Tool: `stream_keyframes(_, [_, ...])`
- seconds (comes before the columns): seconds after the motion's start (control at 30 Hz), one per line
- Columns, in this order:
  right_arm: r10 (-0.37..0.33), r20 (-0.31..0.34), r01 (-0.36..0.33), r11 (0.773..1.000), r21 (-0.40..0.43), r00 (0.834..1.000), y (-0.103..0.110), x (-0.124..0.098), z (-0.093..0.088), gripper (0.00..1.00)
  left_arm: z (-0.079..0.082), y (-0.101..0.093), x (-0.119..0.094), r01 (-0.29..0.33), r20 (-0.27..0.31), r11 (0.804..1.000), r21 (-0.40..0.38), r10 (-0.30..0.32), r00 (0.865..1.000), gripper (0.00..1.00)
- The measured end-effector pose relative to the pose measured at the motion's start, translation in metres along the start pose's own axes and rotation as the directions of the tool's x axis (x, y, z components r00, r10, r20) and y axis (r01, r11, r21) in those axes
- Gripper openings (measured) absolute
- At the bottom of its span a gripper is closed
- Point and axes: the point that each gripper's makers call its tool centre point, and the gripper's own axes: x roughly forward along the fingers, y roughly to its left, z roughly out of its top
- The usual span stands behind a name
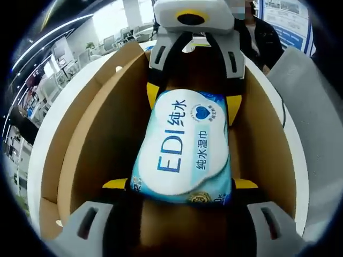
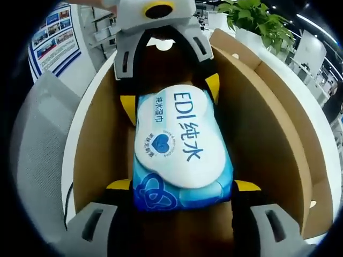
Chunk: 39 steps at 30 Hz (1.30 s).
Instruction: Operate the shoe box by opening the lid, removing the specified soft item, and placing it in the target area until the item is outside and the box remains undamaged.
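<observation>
Wipes pack pinched from both ends, inside box.
Left gripper (image 1: 180,188) and right gripper (image 2: 182,188) fingers clamp opposite ends of wet-wipes pack (image 1: 182,150) in open shoe box (image 1: 102,128), likely to keep the soft pack level when lifted.

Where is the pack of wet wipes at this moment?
The wet wipes pack is inside the open cardboard box, midway between its side walls, with the left gripper and right gripper at opposite ends.

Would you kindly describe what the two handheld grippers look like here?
Both match: the left gripper and right gripper have light grey moulded jaws with slotted cut-outs, black inner arms and yellow pads at the tips. Each one seen from the other's view carries a grey housing with a yellow-ringed round part.
</observation>
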Motion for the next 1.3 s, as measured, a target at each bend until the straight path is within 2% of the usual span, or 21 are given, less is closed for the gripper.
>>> stream_keyframes(0.2, [-0.010, -0.032, 0.009, 0.999, -0.054, 0.999, 0.0002, 0.0077, -0.0032, 0.74, -0.0017, 0.0012, 0.0034, 0.007, -0.003, 1.000, 0.002, -0.007, 1.000, 0.76])
stream_keyframes(0.43, [0.020, -0.035, -0.021, 1.000, -0.021, 0.999, -0.0022, 0.0096, -0.0032, 0.77, -0.0035, 0.0015, 0.0062, 0.043, -0.029, 0.999, -0.013, -0.043, 0.999, 0.77])
stream_keyframes(0.53, [0.021, -0.046, -0.022, 1.000, -0.020, 0.999, -0.0010, 0.0098, -0.0035, 0.77, -0.0048, 0.0009, 0.0097, 0.068, -0.047, 0.997, -0.045, -0.070, 0.996, 0.78])
stream_keyframes(0.77, [0.022, -0.046, -0.022, 1.000, -0.017, 0.999, -0.0009, 0.0096, -0.0033, 0.77, -0.0045, -0.0009, 0.0086, 0.063, -0.025, 0.997, -0.042, -0.064, 0.998, 0.78])
stream_keyframes(1.3, [0.023, -0.047, -0.026, 0.999, -0.048, 0.999, 0.0023, 0.0090, -0.0018, 0.71, -0.0038, -0.0053, 0.0065, 0.043, -0.035, 0.999, -0.030, -0.044, 0.998, 0.72])
